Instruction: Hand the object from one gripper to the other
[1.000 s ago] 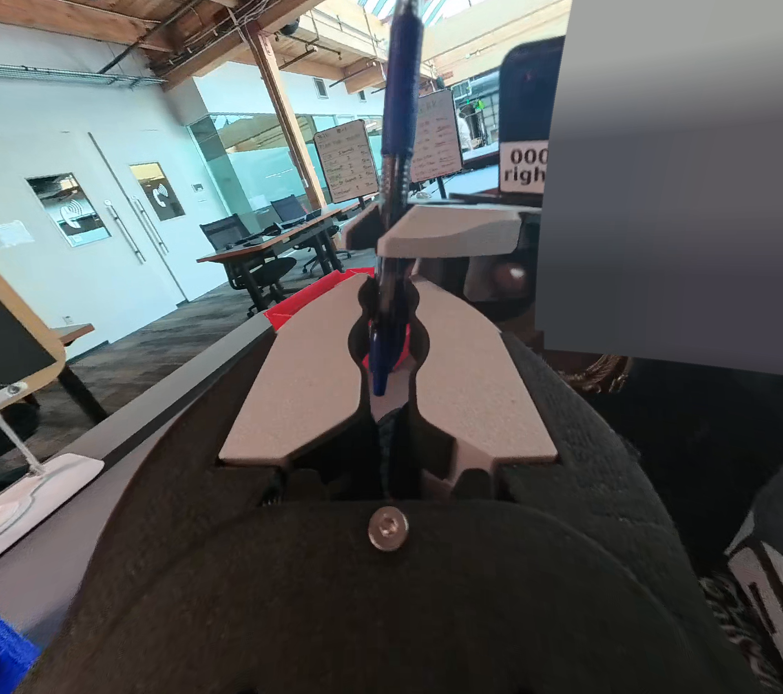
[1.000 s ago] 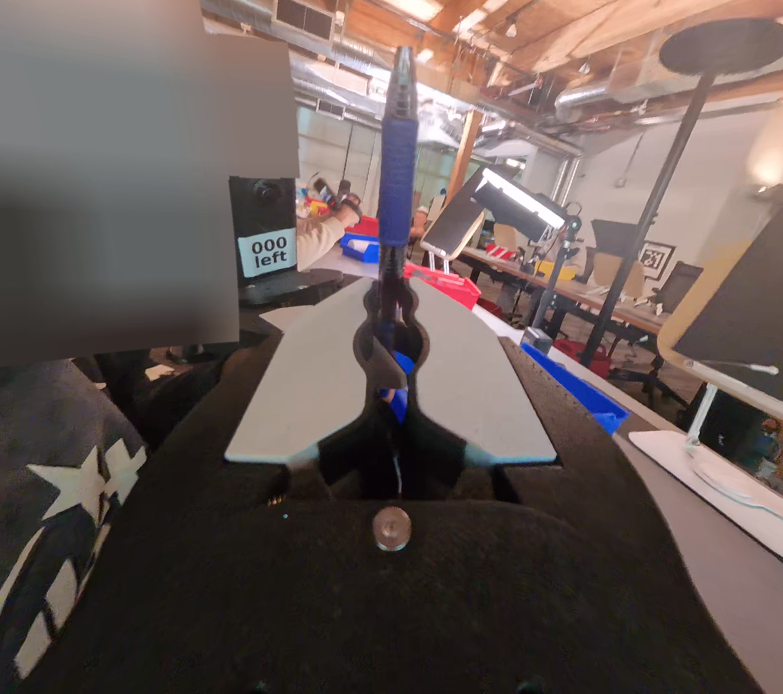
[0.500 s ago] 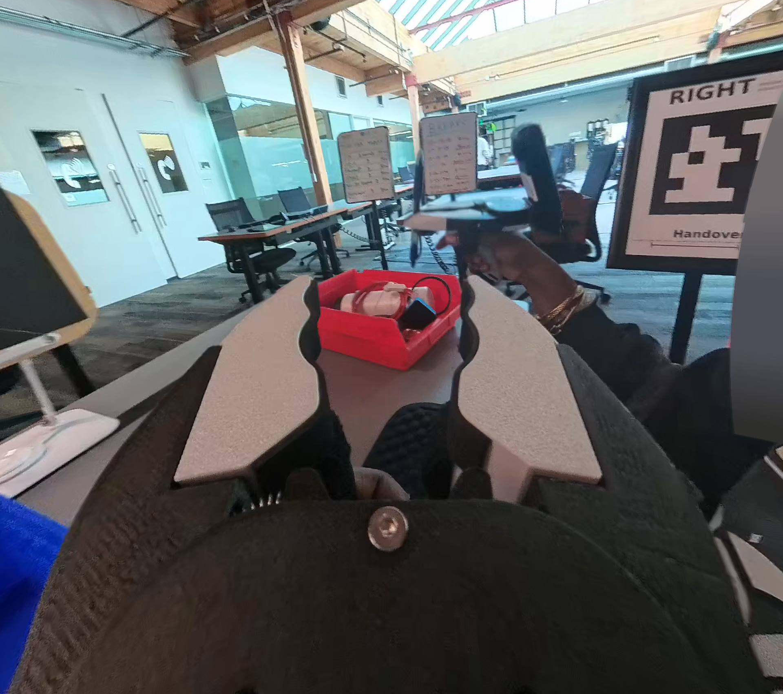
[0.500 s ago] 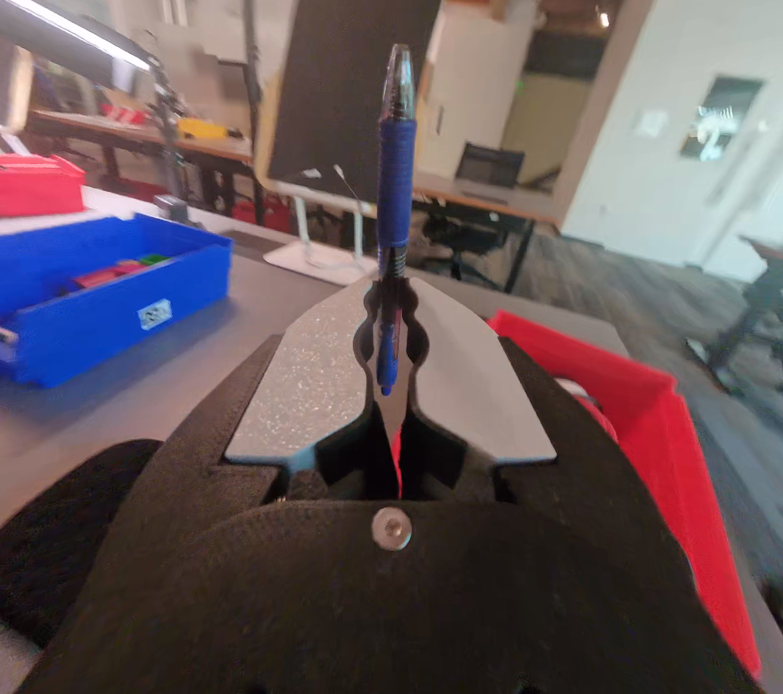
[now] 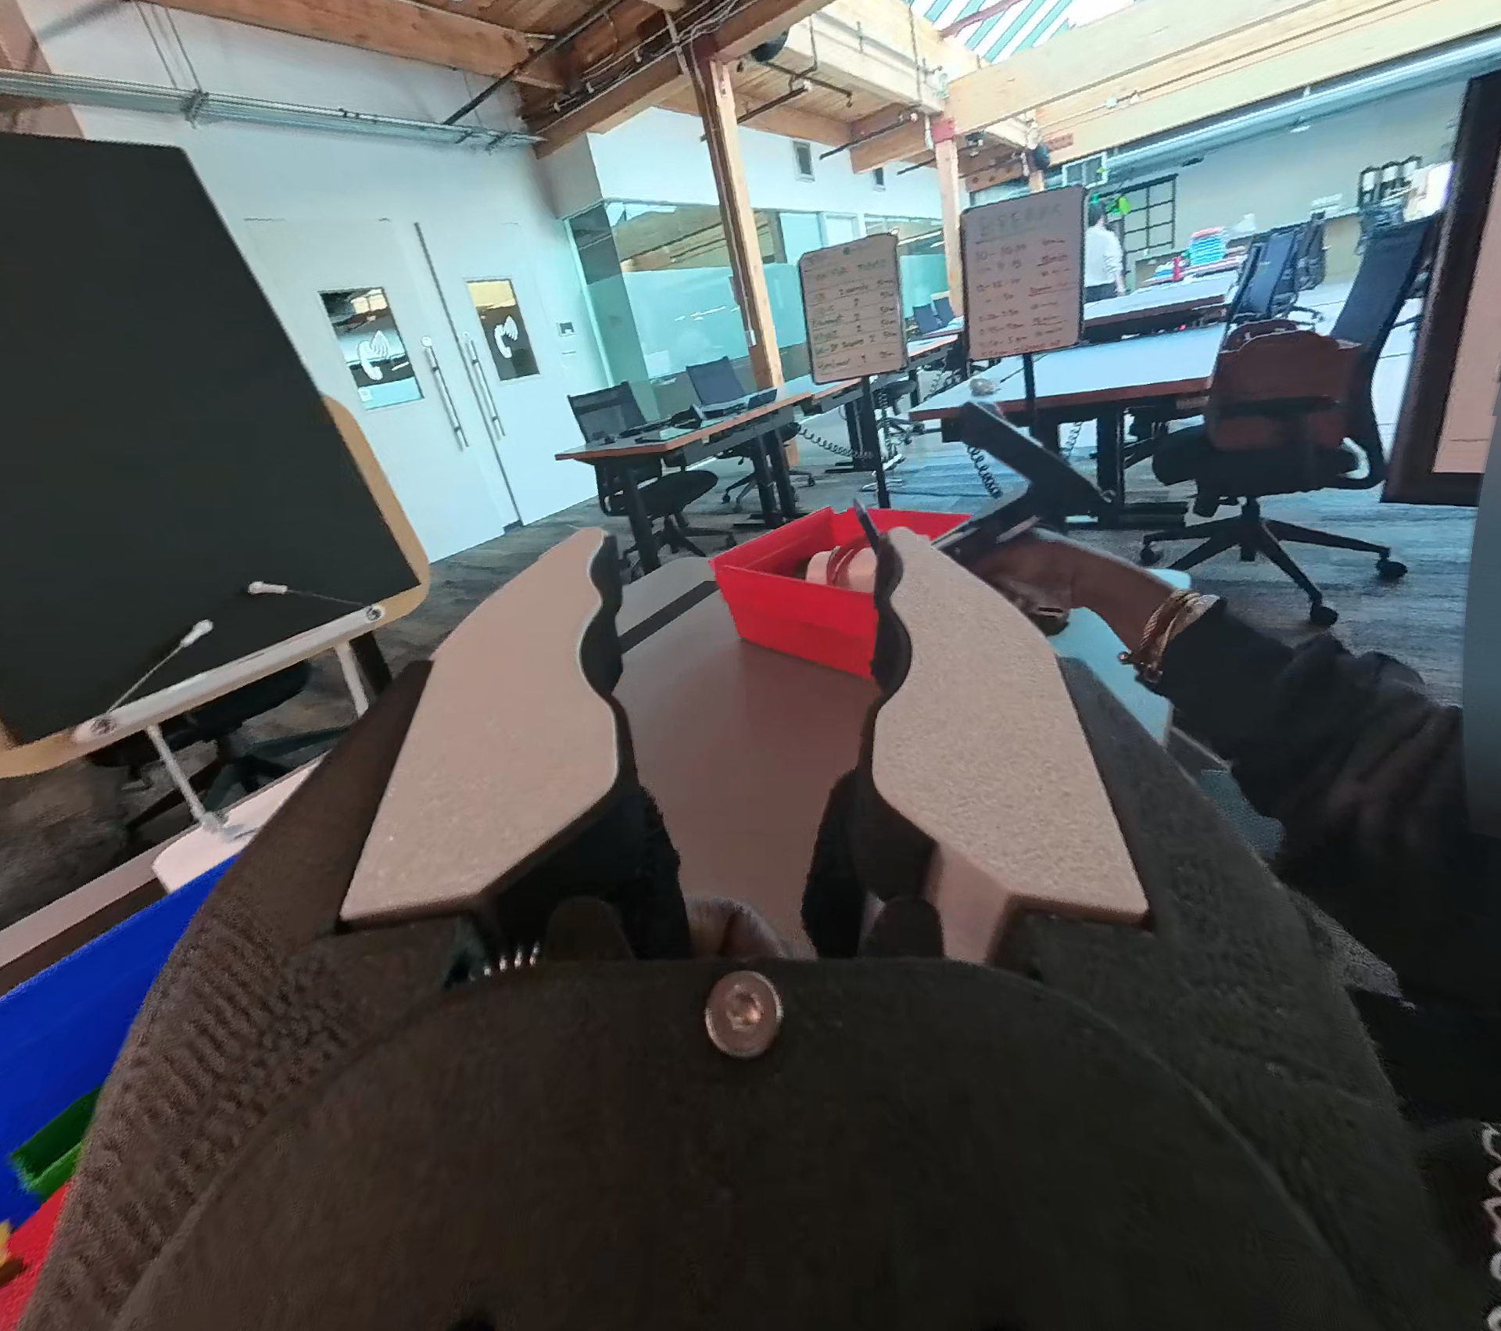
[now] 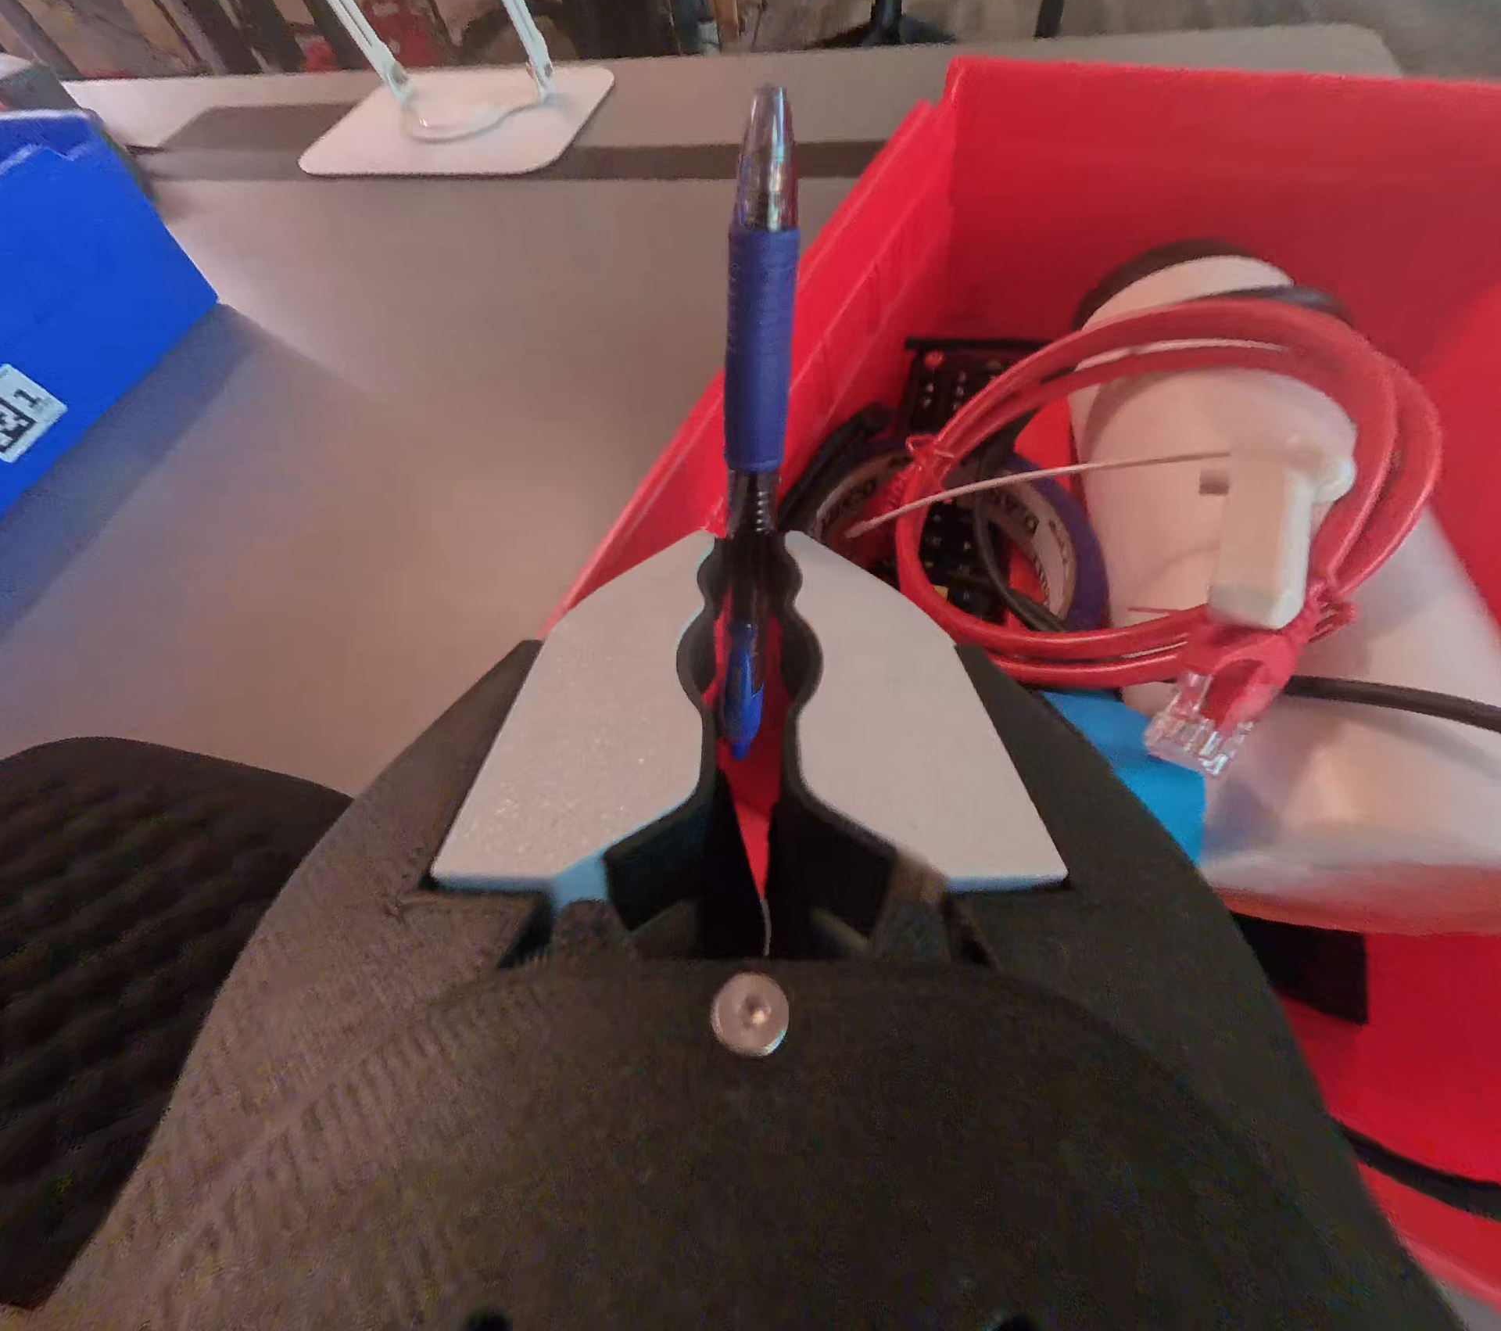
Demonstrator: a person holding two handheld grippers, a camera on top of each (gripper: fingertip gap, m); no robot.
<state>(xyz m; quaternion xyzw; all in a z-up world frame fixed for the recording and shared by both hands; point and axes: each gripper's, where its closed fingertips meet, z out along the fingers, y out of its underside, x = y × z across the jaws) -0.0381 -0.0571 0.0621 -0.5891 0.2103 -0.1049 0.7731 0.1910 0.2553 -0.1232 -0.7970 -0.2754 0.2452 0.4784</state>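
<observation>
My right gripper (image 6: 749,548) is shut on a blue pen (image 6: 759,349) with a clear tip. The pen sticks out forward between the fingertips and hangs over the near left wall of a red bin (image 6: 1137,154). My left gripper (image 5: 743,548) is open and empty above the grey table (image 5: 731,723). In the left wrist view the right gripper (image 5: 999,516) shows farther off, held by a hand (image 5: 1064,573) over the red bin (image 5: 780,605); the pen is not visible there.
The red bin holds a coiled red cable (image 6: 1178,496), a white device (image 6: 1218,447) and tape rolls (image 6: 1031,544). A blue bin (image 6: 73,284) stands at the left, also in the left wrist view (image 5: 57,1032). A white stand base (image 6: 463,122) sits behind; a black board (image 5: 162,431) leans at left. Left tips to right tips: about 45 cm.
A second ago both grippers held the pen. My left gripper opened and drew back. My right gripper swung away with the pen and tipped down over the red bin.
</observation>
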